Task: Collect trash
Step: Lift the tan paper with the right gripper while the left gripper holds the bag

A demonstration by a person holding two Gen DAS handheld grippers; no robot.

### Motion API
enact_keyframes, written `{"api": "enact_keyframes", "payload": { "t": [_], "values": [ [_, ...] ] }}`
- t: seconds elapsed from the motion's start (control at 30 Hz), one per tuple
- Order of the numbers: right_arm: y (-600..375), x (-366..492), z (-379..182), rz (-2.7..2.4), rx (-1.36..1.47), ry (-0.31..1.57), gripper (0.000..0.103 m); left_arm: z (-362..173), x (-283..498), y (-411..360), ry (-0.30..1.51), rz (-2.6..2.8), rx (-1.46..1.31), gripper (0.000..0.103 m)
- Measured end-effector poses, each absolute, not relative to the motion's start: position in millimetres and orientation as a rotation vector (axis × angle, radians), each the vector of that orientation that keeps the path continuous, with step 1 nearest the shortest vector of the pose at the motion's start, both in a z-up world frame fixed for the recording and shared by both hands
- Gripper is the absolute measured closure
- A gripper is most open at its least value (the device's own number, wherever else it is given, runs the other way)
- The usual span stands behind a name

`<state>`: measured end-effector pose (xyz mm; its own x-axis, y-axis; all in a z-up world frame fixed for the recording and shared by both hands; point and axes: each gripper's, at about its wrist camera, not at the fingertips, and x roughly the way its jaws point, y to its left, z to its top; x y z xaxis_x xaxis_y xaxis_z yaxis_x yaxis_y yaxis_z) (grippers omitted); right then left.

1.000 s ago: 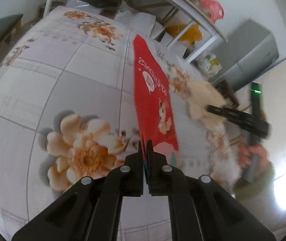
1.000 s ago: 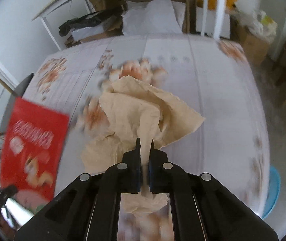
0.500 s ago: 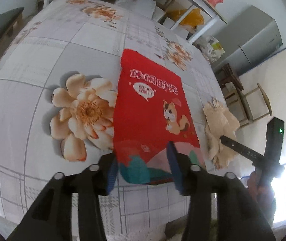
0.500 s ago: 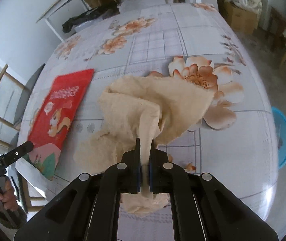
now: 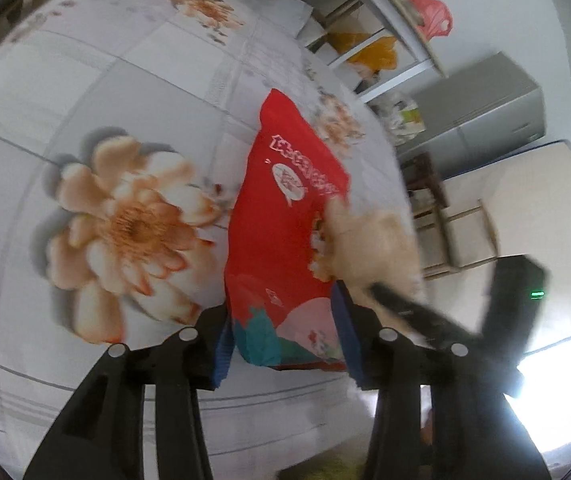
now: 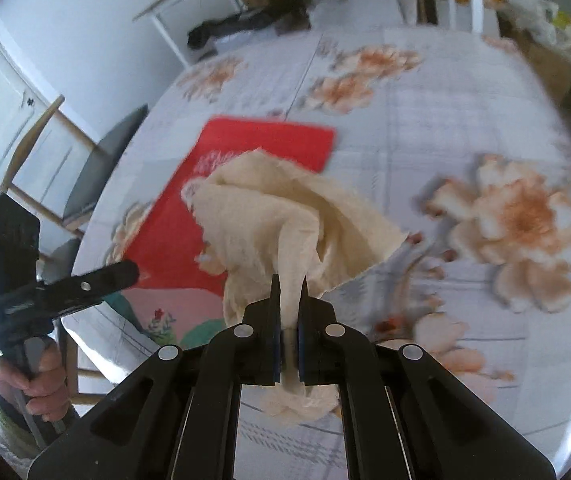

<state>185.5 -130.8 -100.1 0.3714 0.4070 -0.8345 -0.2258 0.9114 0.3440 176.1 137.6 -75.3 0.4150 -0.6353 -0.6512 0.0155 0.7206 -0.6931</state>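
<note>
Has dropped the pinch on the bag, now flat on the table, with the left gripper jaws closing again across its near end, not yet pressing. Keeps the right gripper clamped on the tissue, swung over the bag. Probably sets up stuffing it in.

The flower-printed oilcloth surface lies bare and passable across its far and right parts. Near its front-left edge a flat red snack bag takes up room, with a crumpled beige paper towel hanging over it. A grey-seated wooden chair stands just beside the left edge, blocking approach there.
</note>
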Motion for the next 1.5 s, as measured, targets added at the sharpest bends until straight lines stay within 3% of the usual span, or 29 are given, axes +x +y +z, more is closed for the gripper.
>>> {"api": "enact_keyframes", "payload": {
  "t": [0.13,0.3,0.53,0.63,0.7,0.8,1.0,1.37,1.5],
  "values": [
    [-131.3,188.4,-107.0,0.425,0.226,1.139,0.099,-69.1,175.8,126.8,1.052,-0.495,-0.671,0.063],
    [-130.3,185.2,-104.6,0.409,0.223,1.138,0.099,-63.5,177.7,104.7,1.058,-0.427,-0.497,0.089],
    [-151.4,176.9,-90.0,0.298,0.174,1.083,0.098,-53.1,177.5,86.7,1.015,-0.369,-0.333,0.093],
    [-157.2,176.4,-87.2,0.267,0.14,1.082,0.088,-54.0,175.6,83.4,1.009,-0.357,-0.285,0.094],
    [-160.5,175.0,-84.1,0.261,0.125,1.068,0.063,-54.4,175.4,81.2,1.004,-0.35,-0.263,0.094],
    [-167.8,166.7,-68.4,0.272,0.094,0.996,0.042,-53.9,174.5,79.4,0.996,-0.346,-0.239,0.094],
    [-155.4,182.7,-63.6,0.335,-0.016,0.939,0.018,-52.7,173.6,78.1,0.986,-0.342,-0.212,0.094],
    [-135.5,193.1,-105.7,0.35,-0.199,1.031,0.015,-45.8,172.6,74.4,0.955,-0.326,-0.161,0.094],
    [-141.1,189.1,-103.6,0.32,-0.171,1.025,0.025,-44.4,171.5,72.4,0.947,-0.324,-0.143,0.094]
  ]
}}
